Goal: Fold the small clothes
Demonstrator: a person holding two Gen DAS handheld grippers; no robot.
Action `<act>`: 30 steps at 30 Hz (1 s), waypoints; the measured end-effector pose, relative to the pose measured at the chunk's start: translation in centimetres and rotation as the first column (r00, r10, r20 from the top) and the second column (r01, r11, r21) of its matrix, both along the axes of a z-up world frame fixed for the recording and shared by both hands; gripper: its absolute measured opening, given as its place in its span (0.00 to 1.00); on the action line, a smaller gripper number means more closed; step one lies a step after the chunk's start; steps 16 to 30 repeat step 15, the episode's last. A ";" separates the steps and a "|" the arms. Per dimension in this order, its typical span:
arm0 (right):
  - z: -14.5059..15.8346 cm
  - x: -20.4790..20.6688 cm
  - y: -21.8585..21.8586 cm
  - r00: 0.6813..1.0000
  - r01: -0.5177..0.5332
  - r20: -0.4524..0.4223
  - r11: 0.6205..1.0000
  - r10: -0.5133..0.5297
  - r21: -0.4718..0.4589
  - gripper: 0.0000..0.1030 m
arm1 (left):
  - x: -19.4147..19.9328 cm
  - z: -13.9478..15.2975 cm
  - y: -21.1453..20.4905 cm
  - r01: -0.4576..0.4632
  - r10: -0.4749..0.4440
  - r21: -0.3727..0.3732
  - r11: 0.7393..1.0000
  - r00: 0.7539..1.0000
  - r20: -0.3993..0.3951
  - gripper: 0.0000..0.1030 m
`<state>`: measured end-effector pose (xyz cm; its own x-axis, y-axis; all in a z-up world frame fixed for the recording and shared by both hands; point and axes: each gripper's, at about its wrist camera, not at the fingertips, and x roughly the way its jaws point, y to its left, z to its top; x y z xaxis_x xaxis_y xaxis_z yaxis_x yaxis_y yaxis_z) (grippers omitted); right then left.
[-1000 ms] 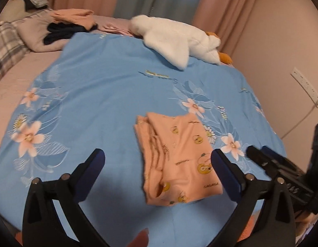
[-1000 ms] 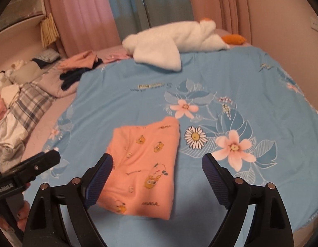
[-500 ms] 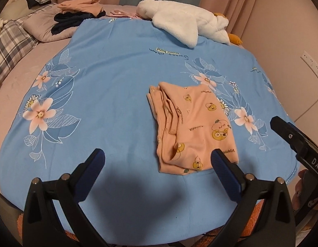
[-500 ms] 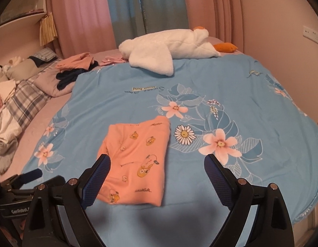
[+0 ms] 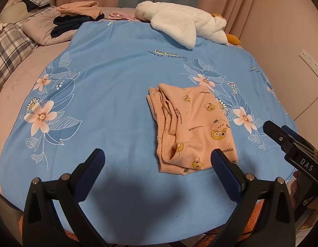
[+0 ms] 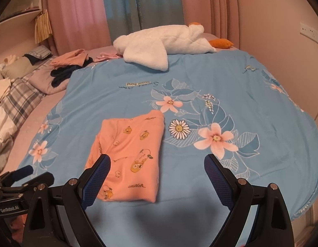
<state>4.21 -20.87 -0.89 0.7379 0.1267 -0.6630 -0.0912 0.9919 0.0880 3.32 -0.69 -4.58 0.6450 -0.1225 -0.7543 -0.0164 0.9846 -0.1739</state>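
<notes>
A small peach garment with cartoon prints (image 5: 191, 127) (image 6: 130, 156) lies folded into a rectangle on the blue flowered blanket (image 5: 109, 82) (image 6: 231, 90), near its front edge. My left gripper (image 5: 156, 160) is open above the blanket, its right finger over the garment's near corner, nothing between the jaws. My right gripper (image 6: 156, 164) is open too, held above the garment's near right side, its left finger over the garment and holding nothing. Each gripper shows at the edge of the other's view, the right gripper (image 5: 292, 150) and the left gripper (image 6: 21, 181).
A white plush goose (image 5: 185, 26) (image 6: 165, 43) lies at the blanket's far edge. Peach and dark clothes (image 5: 76, 16) (image 6: 68, 63) are piled at the back left beside a plaid pillow (image 5: 8, 49). A wall (image 5: 286, 30) with a socket strip stands on the right.
Both views have drawn back from the garment, which now sits smaller and farther from the fingers. More of the blanket's front edge shows. Both grippers stay open.
</notes>
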 end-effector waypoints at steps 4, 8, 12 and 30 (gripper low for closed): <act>0.0 0.0 0.0 1.000 0.004 -0.001 1.000 -0.004 -0.005 0.89 | 0.0 0.2 0.1 0.000 0.000 -0.004 1.000 1.000 0.011 1.00; 0.1 -0.1 0.0 1.000 0.007 0.009 1.000 -0.007 -0.027 0.89 | -0.1 0.3 0.2 -0.005 0.005 -0.010 1.000 1.000 0.017 0.99; 0.1 0.0 0.0 1.000 0.005 0.004 1.000 -0.005 -0.021 0.89 | -0.3 0.4 0.3 -0.005 0.005 -0.015 1.000 1.000 0.024 0.99; 0.0 0.0 0.1 1.000 0.002 -0.002 1.000 -0.002 -0.018 0.89 | -0.3 0.4 0.3 -0.003 0.003 -0.010 1.000 1.000 0.023 1.00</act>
